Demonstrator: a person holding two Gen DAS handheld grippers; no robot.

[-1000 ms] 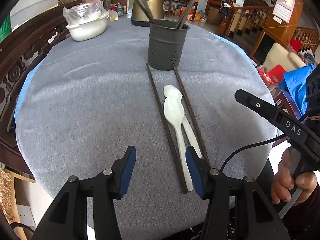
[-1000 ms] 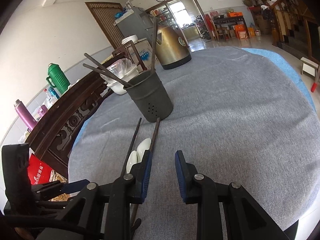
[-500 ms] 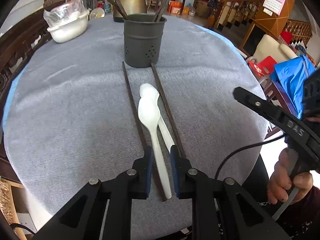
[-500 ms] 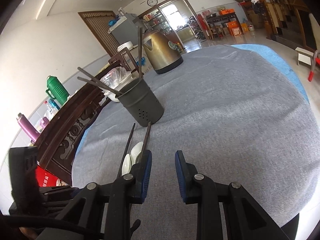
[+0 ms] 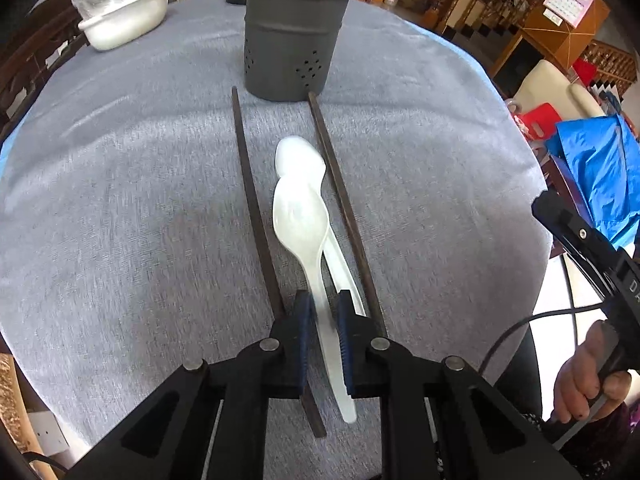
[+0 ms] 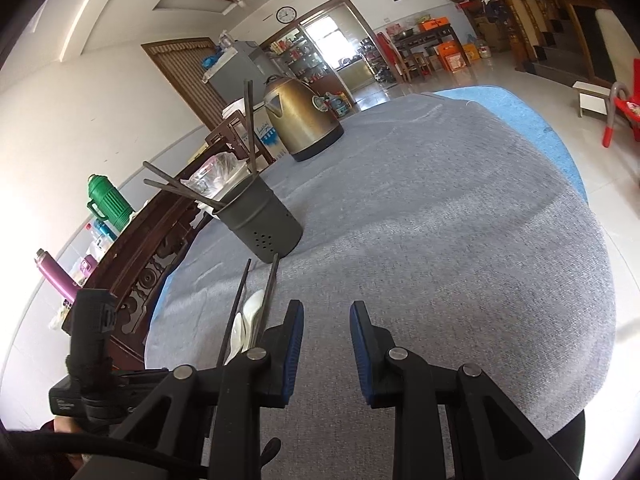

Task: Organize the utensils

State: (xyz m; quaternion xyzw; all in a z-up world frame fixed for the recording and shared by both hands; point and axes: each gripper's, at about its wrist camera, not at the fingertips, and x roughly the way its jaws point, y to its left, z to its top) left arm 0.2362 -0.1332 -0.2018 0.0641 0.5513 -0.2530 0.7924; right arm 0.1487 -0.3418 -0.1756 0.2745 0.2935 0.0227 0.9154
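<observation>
The left wrist view shows the left tool [image 5: 322, 312] closed narrow on the handle of the upper white plastic spoon [image 5: 306, 232], which lies on a second white spoon [image 5: 300, 158] between two dark chopsticks [image 5: 252, 200] on the grey-clothed round worktop [image 5: 120, 200], near the grey perforated metal utensil holder [image 5: 292, 36]. Only the right wrist view shows the right tool [image 6: 326, 320], part-open and empty, and the brass-coloured kettle [image 6: 300, 118]. One second ago the left tool was wide and beside the spoons.
</observation>
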